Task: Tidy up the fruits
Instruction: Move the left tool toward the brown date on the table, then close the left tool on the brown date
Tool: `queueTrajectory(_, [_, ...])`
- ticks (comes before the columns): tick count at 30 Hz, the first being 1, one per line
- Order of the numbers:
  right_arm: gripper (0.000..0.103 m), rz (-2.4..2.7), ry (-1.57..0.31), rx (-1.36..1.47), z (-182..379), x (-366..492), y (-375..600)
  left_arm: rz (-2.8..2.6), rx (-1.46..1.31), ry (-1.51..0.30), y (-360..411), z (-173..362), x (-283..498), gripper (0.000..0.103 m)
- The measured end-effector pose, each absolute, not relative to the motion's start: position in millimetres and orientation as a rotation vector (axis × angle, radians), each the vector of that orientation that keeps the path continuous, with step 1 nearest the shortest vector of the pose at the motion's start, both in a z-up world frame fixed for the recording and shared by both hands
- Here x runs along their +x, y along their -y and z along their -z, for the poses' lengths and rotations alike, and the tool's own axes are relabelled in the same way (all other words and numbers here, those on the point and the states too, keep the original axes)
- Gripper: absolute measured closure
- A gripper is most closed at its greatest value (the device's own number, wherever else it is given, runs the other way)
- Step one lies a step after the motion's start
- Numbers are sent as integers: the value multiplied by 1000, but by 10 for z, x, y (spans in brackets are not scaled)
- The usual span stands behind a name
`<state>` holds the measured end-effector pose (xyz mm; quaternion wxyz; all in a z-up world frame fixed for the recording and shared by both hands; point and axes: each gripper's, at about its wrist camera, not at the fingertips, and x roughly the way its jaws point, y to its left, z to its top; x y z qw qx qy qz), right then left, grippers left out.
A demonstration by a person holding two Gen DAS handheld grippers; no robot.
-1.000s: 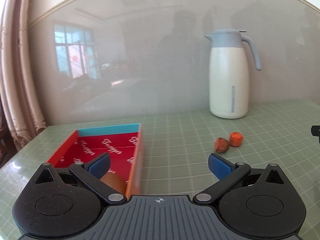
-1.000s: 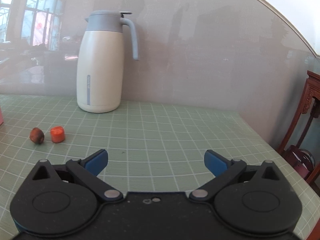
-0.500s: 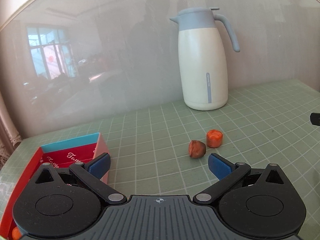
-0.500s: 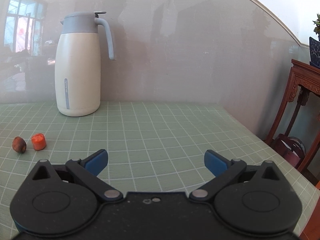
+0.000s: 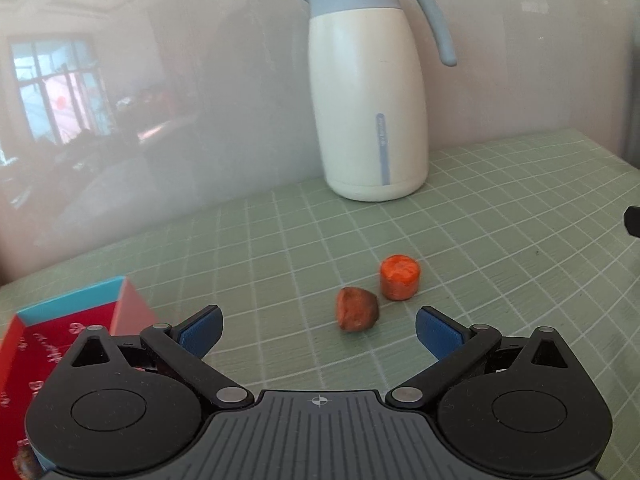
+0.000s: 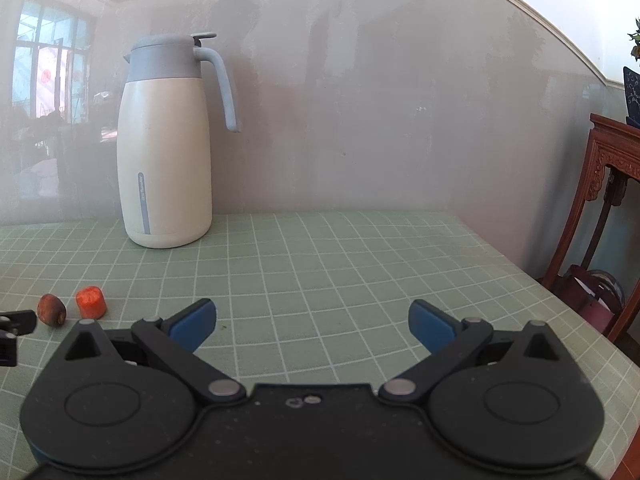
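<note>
My left gripper (image 5: 318, 330) stands spread wide, empty. Just ahead, right of its centreline, lies the brown fruit (image 5: 357, 308); the orange fruit piece (image 5: 399, 277) sits just beyond. My right gripper (image 6: 312, 322) is also agape, both fruits far to its left.

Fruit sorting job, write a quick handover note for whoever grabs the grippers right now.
Left gripper: open, empty, pointed at the brown fruit just ahead.
Right gripper: open, empty, over bare mat.
Orange piece sits beside the brown fruit, in front of the white jug.
Red box is at the left; contents mostly hidden.
Left to do: move both loose pieces into the box.
</note>
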<state>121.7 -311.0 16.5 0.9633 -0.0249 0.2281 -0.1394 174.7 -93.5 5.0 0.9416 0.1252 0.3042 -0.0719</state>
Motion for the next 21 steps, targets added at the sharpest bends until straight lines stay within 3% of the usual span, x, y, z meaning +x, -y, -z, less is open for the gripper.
queueTrajectory(10, [0, 268, -458, -27, -185, 1232, 3139, 175, 258, -633, 995, 127, 1909, 1])
queueTrajectory(13, [0, 262, -459, -27, -183, 1239, 3127, 180, 260, -651, 1011, 191, 1961, 18])
queueTrajectory(21, [0, 314, -468, -40, -146, 1257, 3165, 177, 232, -675, 1024, 260, 2015, 18])
